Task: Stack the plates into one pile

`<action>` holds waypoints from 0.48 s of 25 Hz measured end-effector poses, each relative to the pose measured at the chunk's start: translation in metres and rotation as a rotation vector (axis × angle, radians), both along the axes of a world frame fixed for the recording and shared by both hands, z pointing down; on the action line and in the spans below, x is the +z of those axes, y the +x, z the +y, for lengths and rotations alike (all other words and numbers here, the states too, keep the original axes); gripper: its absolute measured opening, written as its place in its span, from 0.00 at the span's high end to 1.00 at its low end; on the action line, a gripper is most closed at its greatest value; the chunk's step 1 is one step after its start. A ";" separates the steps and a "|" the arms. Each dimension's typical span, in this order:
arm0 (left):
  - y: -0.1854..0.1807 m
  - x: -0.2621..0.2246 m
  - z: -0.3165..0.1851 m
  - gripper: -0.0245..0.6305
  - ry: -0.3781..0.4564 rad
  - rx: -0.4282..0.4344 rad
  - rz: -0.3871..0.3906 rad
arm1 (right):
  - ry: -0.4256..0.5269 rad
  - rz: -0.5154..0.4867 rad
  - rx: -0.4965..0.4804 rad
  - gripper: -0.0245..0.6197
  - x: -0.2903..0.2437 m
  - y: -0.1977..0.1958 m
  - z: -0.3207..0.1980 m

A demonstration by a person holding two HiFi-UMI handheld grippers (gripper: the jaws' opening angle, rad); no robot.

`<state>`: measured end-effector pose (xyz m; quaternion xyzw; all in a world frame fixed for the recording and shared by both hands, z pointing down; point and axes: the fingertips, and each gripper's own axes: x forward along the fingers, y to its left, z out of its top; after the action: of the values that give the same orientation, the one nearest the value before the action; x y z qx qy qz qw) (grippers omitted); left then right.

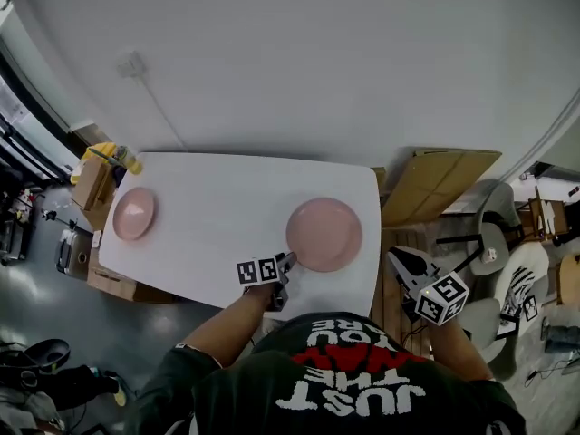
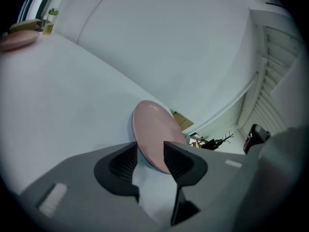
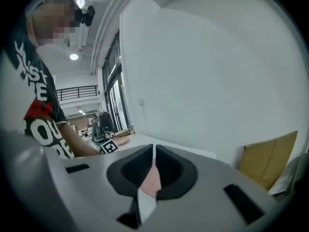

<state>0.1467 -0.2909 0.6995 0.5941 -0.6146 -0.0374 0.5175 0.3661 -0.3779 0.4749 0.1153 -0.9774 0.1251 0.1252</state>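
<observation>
- Head view: two pink plates sat on the white table (image 1: 217, 207), well apart. The small plate (image 1: 134, 213) was at the table's 9 o'clock end and the large plate (image 1: 324, 234) toward 4 o'clock. Both were bare, so I judged the stacking not yet begun. My left gripper (image 1: 288, 263) was at the large plate's 7 o'clock rim. My right gripper (image 1: 396, 261) hung off the table at 3 o'clock, clear of everything. A cardboard box (image 1: 91, 184) stood beside the table's 9 o'clock end; I could not see inside it.
- Left gripper view: my left gripper (image 2: 150, 151) had its jaws partly apart with a narrow gap. The large plate (image 2: 154, 132) had its near rim right at the tips, and table showed in the gap below it. I took this as the approach to a first pick, nothing clamped yet. Next I would need to push over the rim, close, lift level and carry toward the small plate (image 2: 19, 38), far off at 10 o'clock beside a yellow bottle (image 2: 48, 22).
- Right gripper view: my right gripper (image 3: 154, 153) had its jaws pressed almost together, holding nothing. A sliver of the large plate (image 3: 150, 178) showed through the slit.
</observation>
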 end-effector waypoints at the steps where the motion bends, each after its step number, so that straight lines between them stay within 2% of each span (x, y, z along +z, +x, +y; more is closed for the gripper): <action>1: -0.001 0.012 -0.006 0.72 -0.028 -0.014 0.021 | 0.003 0.013 0.004 0.95 0.002 0.001 -0.001; 7: 0.003 0.063 -0.035 0.70 -0.143 -0.048 0.096 | 0.012 0.083 0.030 0.95 0.012 0.000 -0.003; 9: -0.002 0.069 -0.040 0.81 -0.153 -0.100 0.122 | 0.016 0.094 0.028 0.95 0.014 -0.006 -0.004; 12: -0.009 0.070 -0.046 0.87 -0.144 -0.188 0.220 | 0.034 0.111 0.016 0.95 0.013 -0.020 -0.012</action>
<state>0.1380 -0.3364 0.7690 0.4878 -0.6081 -0.1066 0.6171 0.3462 -0.3901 0.4879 0.1317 -0.9701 0.1031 0.1760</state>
